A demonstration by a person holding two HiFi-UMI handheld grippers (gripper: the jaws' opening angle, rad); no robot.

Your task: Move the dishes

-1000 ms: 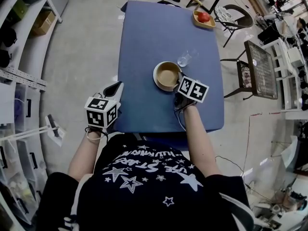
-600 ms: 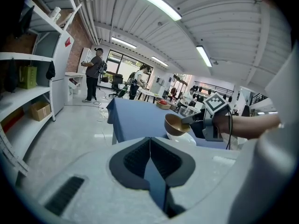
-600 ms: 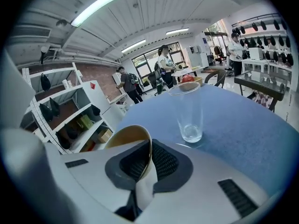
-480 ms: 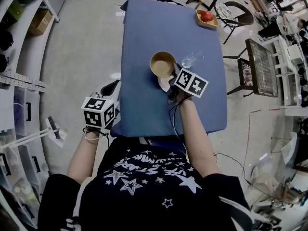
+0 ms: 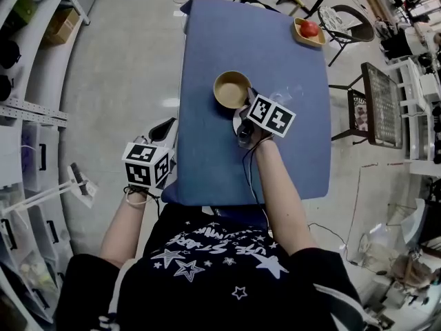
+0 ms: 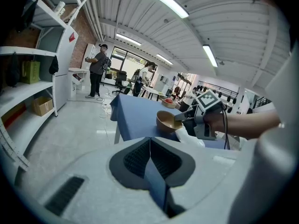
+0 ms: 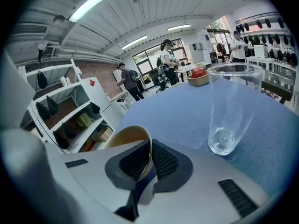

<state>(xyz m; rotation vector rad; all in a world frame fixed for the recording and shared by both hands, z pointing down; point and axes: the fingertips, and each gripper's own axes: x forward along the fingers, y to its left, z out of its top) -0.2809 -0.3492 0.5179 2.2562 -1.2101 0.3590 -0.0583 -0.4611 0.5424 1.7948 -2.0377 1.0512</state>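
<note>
Bowl, tan and tilted, was held over the middle of the blue table, its rim pinched at 4 o'clock between the pads of the right tongs. A white plate lay at 6 o'clock of it, and a clear glass stood at 3 o'clock. The left tongs hung at 8 o'clock, past the table's edge, pressed together on nothing.

A blue-topped table stands on a grey concrete floor, white shelving along one side. A person in dark clothes stands in the background beneath a ceiling strip light
</note>
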